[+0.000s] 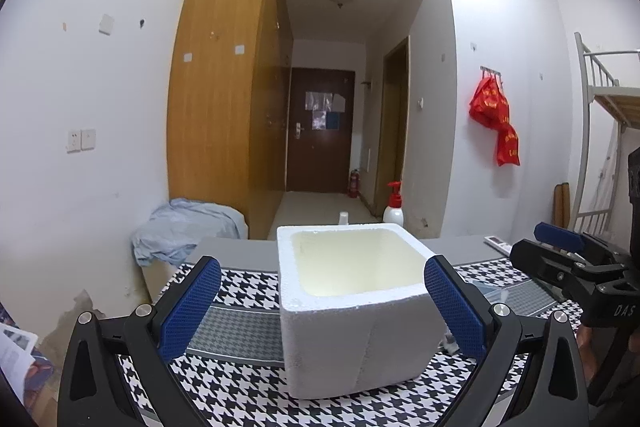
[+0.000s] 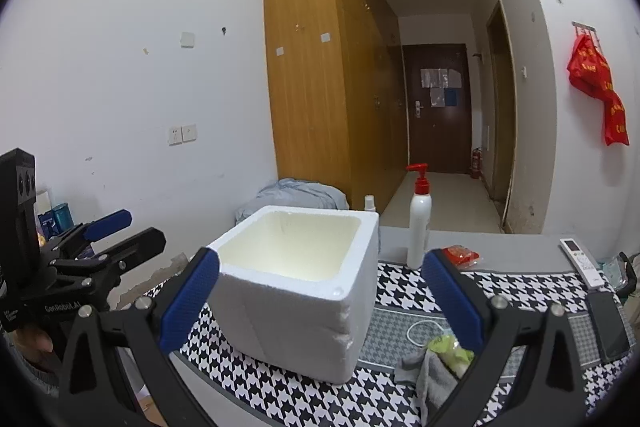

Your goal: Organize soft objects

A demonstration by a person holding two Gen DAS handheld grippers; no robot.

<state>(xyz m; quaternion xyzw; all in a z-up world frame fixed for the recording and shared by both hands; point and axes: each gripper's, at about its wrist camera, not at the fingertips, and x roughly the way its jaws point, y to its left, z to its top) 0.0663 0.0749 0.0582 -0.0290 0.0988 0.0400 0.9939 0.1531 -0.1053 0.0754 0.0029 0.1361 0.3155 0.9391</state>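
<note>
Left tool (image 1: pixel 322 301): fingers apart, empty, straddling the foam box (image 1: pixel 352 307) mid-frame.
Right tool (image 2: pixel 320 303): fingers apart, empty.
Soft things: grey cloth (image 2: pixel 430 373) and yellow-green piece (image 2: pixel 450 349), lower right, beside the box.
Risk: the light box could slide or tip if nudged; the white cord (image 2: pixel 420 331) could snag.

Both grippers are made of black plastic. The left gripper (image 1: pixel 322 305) and the right gripper (image 2: pixel 320 301) are fitted with textured blue pads (image 1: pixel 190 309) and silver screws (image 1: pixel 140 310).
</note>
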